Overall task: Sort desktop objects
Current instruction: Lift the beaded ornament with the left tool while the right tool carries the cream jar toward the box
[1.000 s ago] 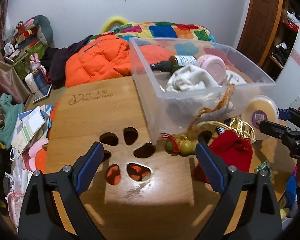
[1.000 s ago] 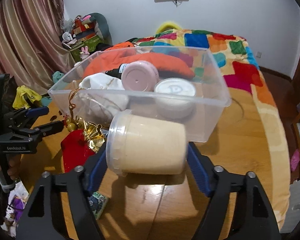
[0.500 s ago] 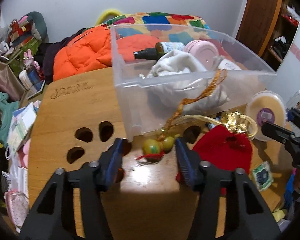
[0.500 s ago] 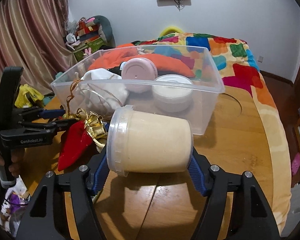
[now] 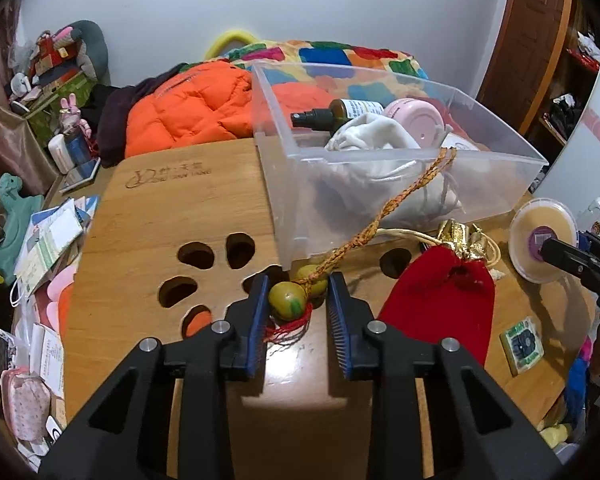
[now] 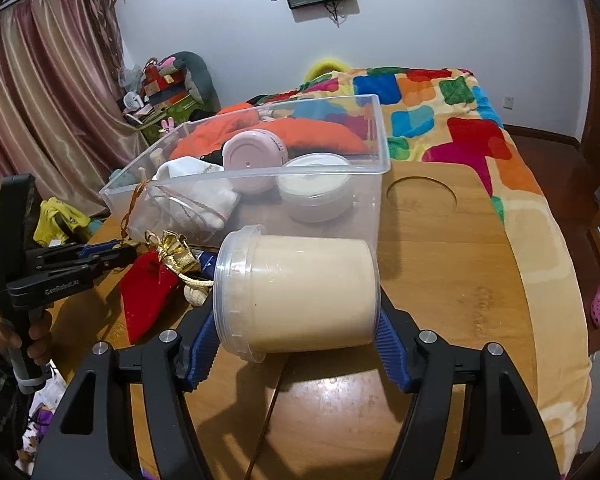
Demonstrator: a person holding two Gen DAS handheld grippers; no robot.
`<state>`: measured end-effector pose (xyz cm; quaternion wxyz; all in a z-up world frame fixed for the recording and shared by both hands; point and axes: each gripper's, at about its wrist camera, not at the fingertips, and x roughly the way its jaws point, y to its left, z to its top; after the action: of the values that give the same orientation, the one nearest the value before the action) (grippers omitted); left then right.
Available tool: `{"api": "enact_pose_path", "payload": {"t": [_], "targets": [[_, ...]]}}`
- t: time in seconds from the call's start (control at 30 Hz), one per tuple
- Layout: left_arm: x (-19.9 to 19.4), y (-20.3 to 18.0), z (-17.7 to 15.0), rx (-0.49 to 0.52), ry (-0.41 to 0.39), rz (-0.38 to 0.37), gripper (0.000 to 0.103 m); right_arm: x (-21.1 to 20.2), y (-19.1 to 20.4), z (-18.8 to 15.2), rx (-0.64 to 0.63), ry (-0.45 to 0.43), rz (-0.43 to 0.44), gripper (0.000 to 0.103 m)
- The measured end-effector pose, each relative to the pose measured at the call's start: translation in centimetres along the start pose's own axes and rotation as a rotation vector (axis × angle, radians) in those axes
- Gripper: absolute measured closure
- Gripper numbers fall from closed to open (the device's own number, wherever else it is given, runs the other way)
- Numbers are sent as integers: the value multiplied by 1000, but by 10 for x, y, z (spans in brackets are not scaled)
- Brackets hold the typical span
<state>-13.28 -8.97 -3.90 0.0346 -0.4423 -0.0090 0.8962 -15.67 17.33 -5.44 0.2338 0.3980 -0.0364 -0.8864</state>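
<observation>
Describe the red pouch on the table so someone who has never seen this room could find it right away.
Start at the clear plastic bin on the wooden table. Just in front of its near wall lies the red velvet pouch, flat on the wood. It is the only red fabric thing there, with a crinkly gold neck, beside the green beads.

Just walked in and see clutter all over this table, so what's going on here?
A person is sorting desk items into a clear bin, one tool in each hand. The left tool has closed around a green bead charm whose cord trails over the bin's rim. The right tool grips a cream-filled jar on its side, near the bin. A red pouch lies on the table.
</observation>
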Motion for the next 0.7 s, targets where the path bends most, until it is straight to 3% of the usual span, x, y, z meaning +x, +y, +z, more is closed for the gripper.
{"api": "enact_pose_path", "payload": {"t": [0.7], "targets": [[-46,12,16,-25,-126,-56,74,-46,6,23,9,-122,12,39]]}}
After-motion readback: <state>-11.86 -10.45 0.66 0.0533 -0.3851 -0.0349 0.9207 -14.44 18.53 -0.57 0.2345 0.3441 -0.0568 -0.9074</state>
